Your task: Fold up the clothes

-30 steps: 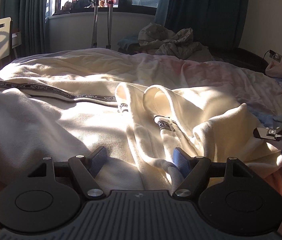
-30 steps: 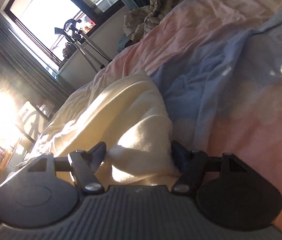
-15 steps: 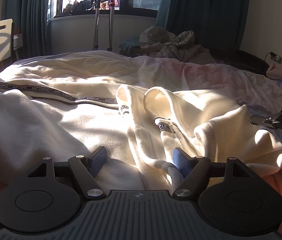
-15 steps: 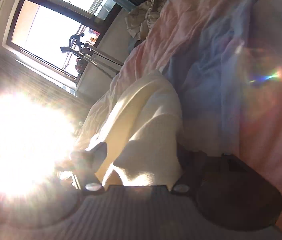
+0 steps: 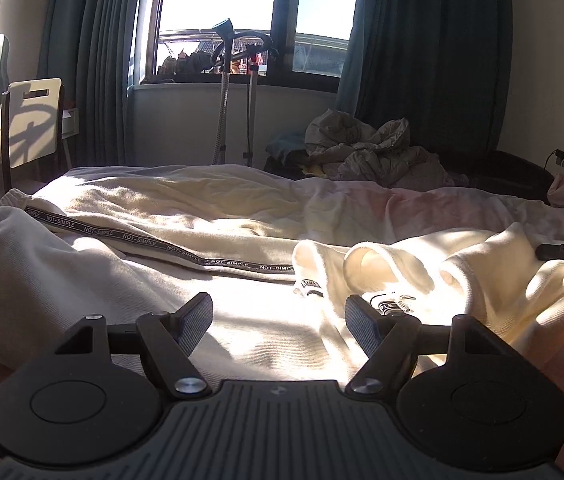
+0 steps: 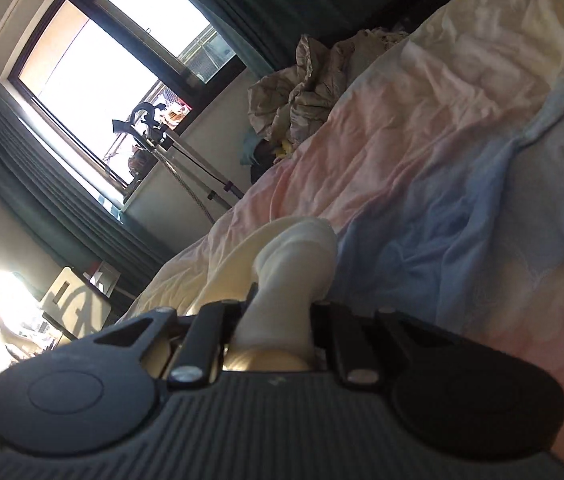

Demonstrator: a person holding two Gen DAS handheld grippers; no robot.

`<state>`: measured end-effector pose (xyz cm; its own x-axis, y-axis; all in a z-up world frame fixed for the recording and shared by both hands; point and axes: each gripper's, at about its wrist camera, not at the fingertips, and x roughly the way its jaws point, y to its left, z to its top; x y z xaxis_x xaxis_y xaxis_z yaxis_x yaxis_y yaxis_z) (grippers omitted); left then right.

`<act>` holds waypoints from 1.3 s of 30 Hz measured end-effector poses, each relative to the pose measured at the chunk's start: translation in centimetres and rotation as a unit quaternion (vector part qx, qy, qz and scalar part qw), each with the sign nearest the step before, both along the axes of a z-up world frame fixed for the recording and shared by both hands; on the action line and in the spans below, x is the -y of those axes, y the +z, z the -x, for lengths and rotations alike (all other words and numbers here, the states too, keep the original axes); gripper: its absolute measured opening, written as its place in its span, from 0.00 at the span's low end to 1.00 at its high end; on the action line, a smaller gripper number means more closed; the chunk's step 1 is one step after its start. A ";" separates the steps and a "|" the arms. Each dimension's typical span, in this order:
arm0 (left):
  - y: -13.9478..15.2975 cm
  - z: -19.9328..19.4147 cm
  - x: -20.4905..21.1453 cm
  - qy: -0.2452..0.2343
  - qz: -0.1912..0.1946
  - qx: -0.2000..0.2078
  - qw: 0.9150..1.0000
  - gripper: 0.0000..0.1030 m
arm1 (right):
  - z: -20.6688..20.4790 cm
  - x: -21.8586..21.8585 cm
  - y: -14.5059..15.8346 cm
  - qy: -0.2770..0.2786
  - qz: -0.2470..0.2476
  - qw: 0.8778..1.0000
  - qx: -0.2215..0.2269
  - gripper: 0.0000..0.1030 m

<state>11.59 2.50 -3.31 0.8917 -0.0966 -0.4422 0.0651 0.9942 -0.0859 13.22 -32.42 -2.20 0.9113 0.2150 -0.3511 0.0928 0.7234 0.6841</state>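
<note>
A cream knitted garment (image 5: 241,304) with a black "NOT-SIMPLE" lettered tape (image 5: 153,242) lies spread and rumpled across the bed (image 5: 422,204), which is covered in a pastel pink and blue sheet. The right gripper (image 6: 277,316) has just been closing its fingers, and they now pinch a fold of the cream cloth. The left gripper (image 5: 277,320) hovers over the garment with its fingers spread wide, nothing between them. A window (image 5: 241,12) with dark curtains (image 5: 422,52) stands beyond the bed.
</note>
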 end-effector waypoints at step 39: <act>7.9 -1.2 -8.2 0.063 0.079 0.079 0.992 0.80 | -0.9 -20.1 6.3 0.175 0.442 0.824 0.307 0.14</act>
<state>12.75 10.68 4.55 0.9582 -0.0361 -0.2837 -0.0346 0.9701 -0.2401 14.15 -12.29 4.11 0.9121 0.4100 -0.0072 -0.3948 0.8733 -0.2854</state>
